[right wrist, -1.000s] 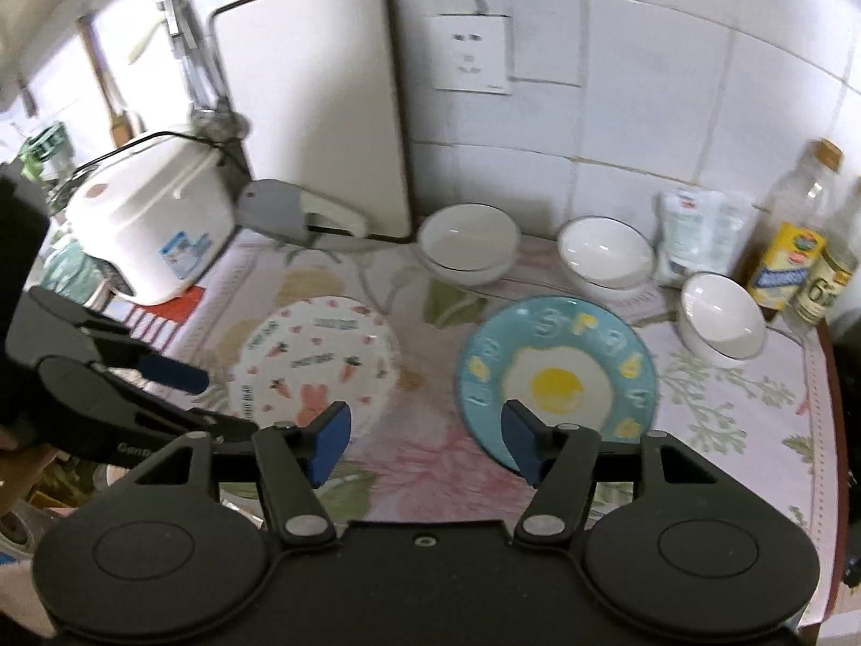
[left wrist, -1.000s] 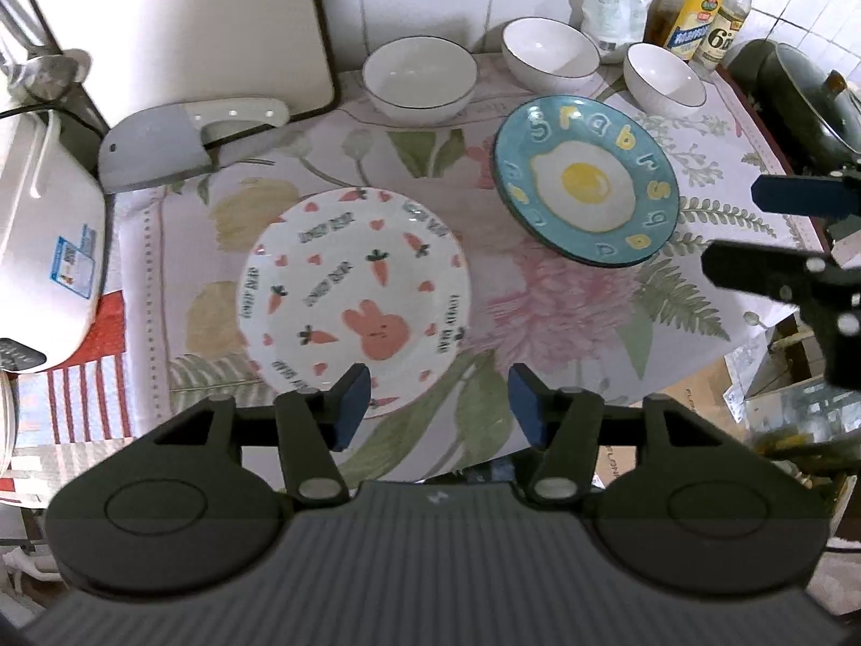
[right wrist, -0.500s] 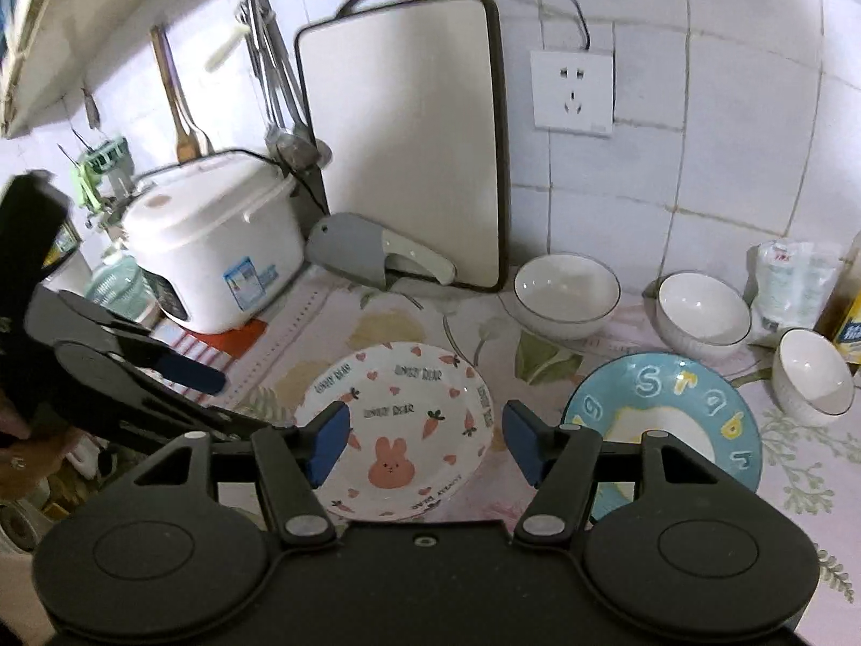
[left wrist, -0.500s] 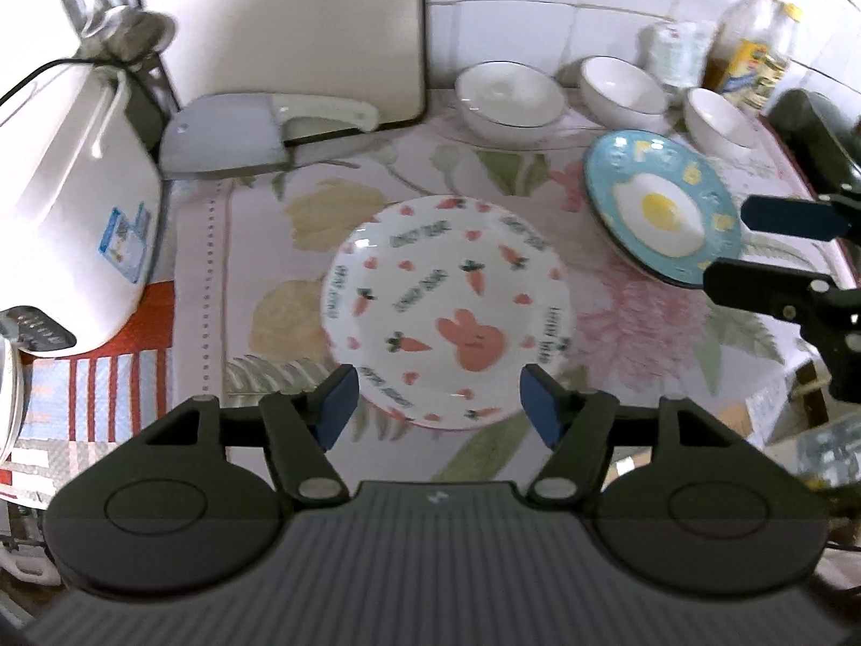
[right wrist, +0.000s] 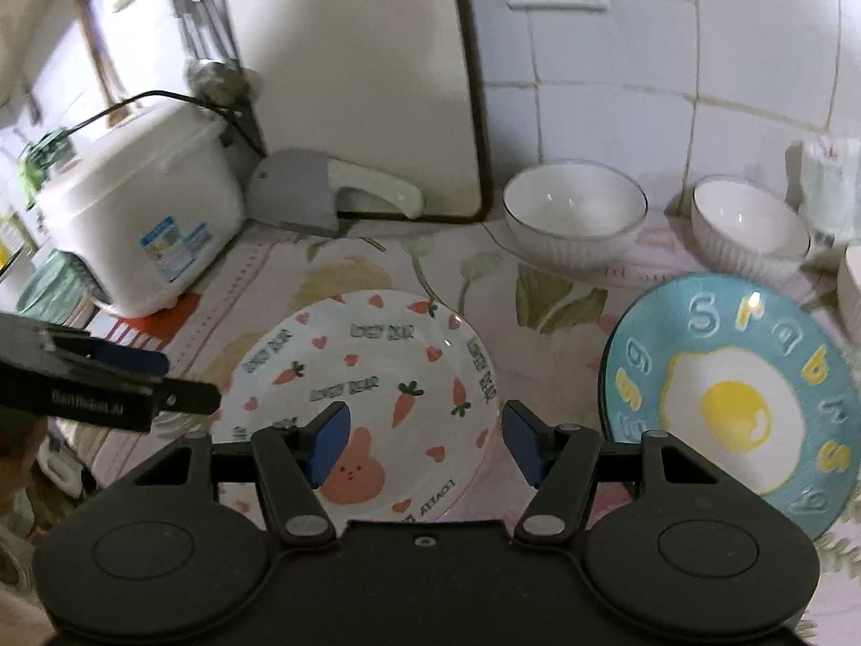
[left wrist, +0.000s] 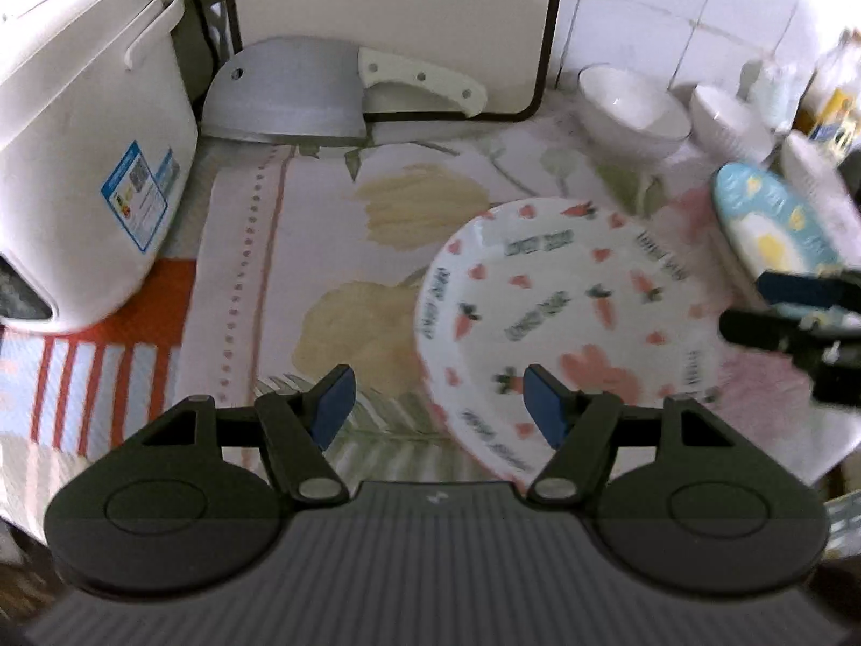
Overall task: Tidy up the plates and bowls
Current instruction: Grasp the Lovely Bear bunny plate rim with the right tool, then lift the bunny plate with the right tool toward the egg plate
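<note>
Two glazed round plates lie flat on the floral cloth (right wrist: 559, 334): bunny plate (right wrist: 371, 377) left, egg plate (right wrist: 753, 393) right. Ribbed white bowls (right wrist: 574, 210) sit behind. Left gripper (left wrist: 438, 404) and right gripper (right wrist: 425, 444) both gape empty over the bunny plate.

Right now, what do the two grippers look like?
Both match: black bodies with two round discs, angled black linkage arms on silver pivots, and blue pads on the fingers. The left gripper has a ribbed grey housing; side-on in the right view it shows faint white lettering. The right gripper has a smooth black housing.
</note>
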Motion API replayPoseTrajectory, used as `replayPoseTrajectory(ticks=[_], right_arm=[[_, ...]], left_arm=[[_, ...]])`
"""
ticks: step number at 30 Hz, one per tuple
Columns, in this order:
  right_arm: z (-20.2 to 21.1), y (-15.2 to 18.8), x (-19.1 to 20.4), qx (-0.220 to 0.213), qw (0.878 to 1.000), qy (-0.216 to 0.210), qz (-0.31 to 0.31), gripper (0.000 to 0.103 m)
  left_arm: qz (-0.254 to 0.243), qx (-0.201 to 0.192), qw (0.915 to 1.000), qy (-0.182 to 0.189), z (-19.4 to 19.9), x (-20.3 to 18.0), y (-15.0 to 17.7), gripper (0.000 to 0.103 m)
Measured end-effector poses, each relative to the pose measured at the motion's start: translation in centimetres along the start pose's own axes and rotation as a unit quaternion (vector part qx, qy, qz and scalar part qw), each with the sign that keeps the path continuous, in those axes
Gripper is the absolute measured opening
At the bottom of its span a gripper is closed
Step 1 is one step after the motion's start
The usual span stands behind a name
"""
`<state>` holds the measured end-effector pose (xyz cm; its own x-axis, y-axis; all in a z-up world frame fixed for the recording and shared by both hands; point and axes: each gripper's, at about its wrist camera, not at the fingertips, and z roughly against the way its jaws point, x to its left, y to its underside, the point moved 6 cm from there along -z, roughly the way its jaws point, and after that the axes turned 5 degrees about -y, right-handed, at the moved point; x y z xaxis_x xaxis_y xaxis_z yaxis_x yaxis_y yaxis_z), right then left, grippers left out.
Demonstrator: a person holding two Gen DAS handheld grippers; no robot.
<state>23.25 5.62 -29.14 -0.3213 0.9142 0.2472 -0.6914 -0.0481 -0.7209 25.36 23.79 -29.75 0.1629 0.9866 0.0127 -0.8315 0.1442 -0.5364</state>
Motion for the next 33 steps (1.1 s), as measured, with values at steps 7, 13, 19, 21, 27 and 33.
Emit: replayPoseTrajectory(ticks=[7,13,19,21,27,33], right_arm=[[-2.8,1.1,-1.1,0.018,0.999,0.013,-0.025,0.067],[-4.2,2.3,-1.7,0.035,0.998,0.010,-0.046,0.065],[-4.5,2.6,-1.3,0.056,0.996,0.002,-0.070,0.045],[-4.6,2.6,-1.6,0.055,0.995,0.005,-0.080,0.040],[-5.4,3.1,-3.0,0.049,0.989,-0.008,-0.138,0.025],[-5.6,3.0,-3.0,0.054,0.988,-0.012,-0.147,0.025]], left_arm=[[-0.009,-0.014,0.9997,0.016,-2.7,0.6,0.4,0.066],[0.004,0.008,0.9997,0.023,-4.7,0.8,0.5,0.053],[0.008,0.033,0.9977,0.059,-5.3,0.2,0.5,0.026],[0.002,0.033,0.9981,0.052,-5.3,0.0,0.5,0.026],[0.031,0.038,0.9968,0.062,-5.5,0.4,0.5,0.025],[0.056,0.053,0.9949,0.065,-5.9,0.5,0.4,0.027]])
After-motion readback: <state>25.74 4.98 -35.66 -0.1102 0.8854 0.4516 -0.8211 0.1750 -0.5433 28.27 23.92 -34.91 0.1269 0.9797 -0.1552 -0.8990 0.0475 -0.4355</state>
